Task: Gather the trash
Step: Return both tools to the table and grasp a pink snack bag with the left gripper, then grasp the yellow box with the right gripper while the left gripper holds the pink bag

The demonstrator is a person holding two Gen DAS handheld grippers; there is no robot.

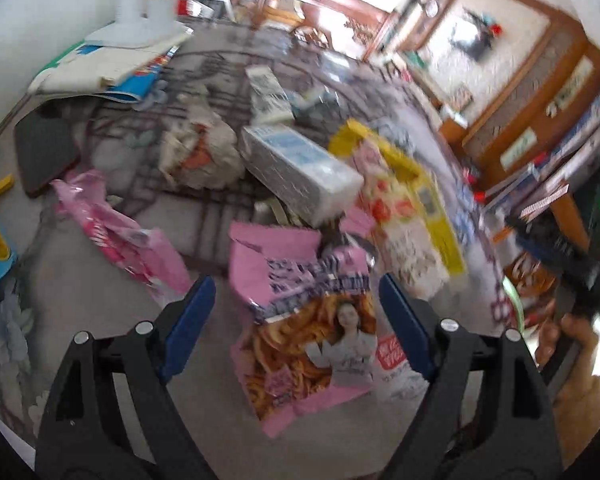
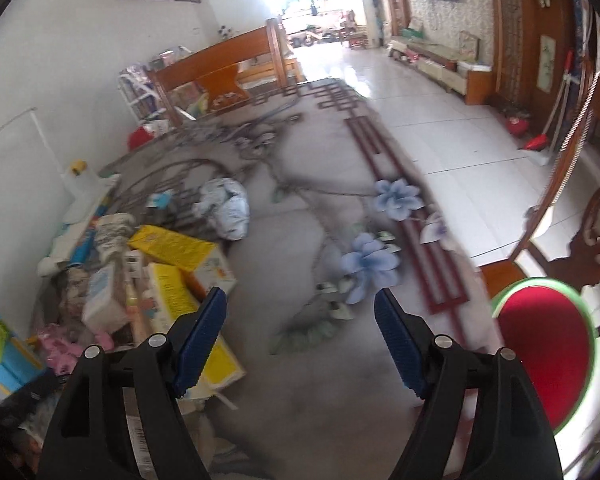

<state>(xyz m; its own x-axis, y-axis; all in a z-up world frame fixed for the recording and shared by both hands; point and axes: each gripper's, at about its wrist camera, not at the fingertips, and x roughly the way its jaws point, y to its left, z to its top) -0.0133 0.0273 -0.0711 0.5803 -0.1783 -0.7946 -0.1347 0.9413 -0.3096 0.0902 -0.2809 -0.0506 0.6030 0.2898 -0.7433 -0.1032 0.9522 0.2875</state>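
Left gripper (image 1: pixel 296 316) spread over pink snack bag (image 1: pixel 300 320) on carpet (image 1: pixel 100 340); light, crinkly, I pinch mid-edge. Right gripper (image 2: pixel 300 328) spread, empty.

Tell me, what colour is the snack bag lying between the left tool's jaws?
Pink, printed with fried snacks and a woman's picture. The snack bag shows best in the left wrist view.

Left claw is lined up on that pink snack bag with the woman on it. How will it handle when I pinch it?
The pink snack bag looks torn open and crumpled, so probably floppy and light. Its glossy film may slip between the left claw pads.
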